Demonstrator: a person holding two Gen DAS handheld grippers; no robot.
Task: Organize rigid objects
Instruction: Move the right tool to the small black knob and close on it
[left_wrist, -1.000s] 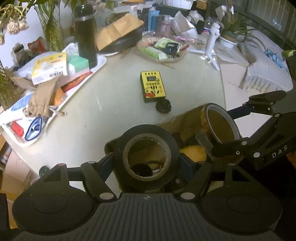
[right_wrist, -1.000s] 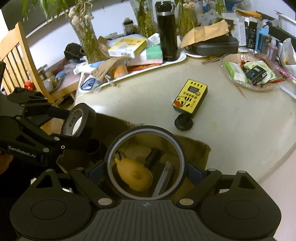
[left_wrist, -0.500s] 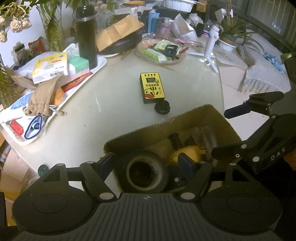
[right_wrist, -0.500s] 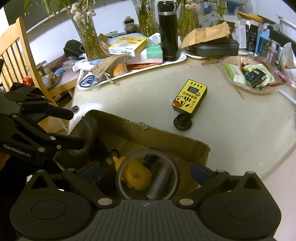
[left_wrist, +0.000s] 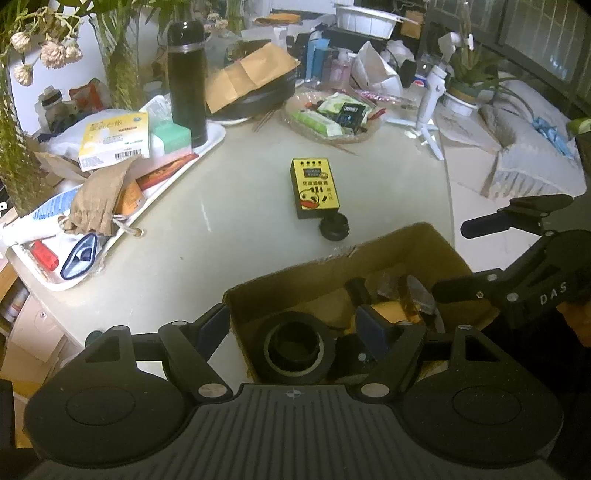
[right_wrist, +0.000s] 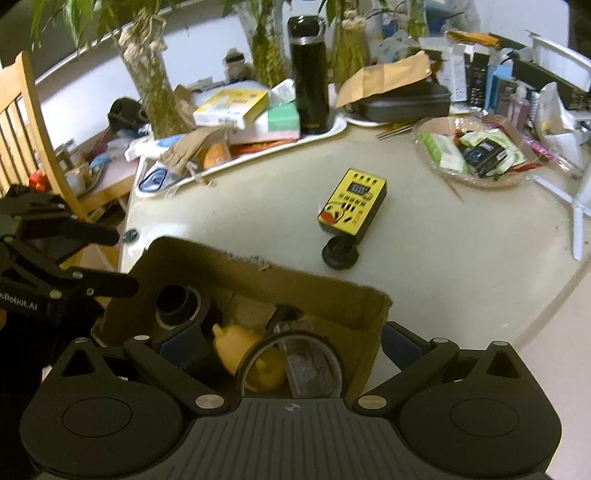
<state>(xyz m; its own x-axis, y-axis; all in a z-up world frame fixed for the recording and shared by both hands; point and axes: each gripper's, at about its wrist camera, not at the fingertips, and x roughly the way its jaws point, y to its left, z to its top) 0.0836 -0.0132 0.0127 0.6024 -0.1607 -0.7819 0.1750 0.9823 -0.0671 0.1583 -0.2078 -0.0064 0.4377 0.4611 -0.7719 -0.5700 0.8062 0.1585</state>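
The black tape (left_wrist: 294, 346) lies flat in the near left corner of the box (left_wrist: 332, 271), hole up, among a yellow toy (right_wrist: 255, 354) and other small parts. The clear tape (right_wrist: 295, 363) stands on edge at the box's right end, leaning among the same clutter. Both rolls sit loose, which reads as dropped in, not set down with care.

The left gripper (left_wrist: 295, 325) hangs over the black tape with its fingers spread either side of the box's corner, one outside the wall, neither pad touching the roll. The right gripper (right_wrist: 290, 343) has just been opening; its fingers now stand wide, one inside the box and one outside its right wall, with the clear tape between them but not pressed.

On the table (left_wrist: 236, 221) beyond the box lie a yellow tester (left_wrist: 314, 187) and, just beside it, a black cap (left_wrist: 334, 229). Judging by the task, these two rigid things are likely next for the box. The tray, basket and flask behind look like standing clutter.
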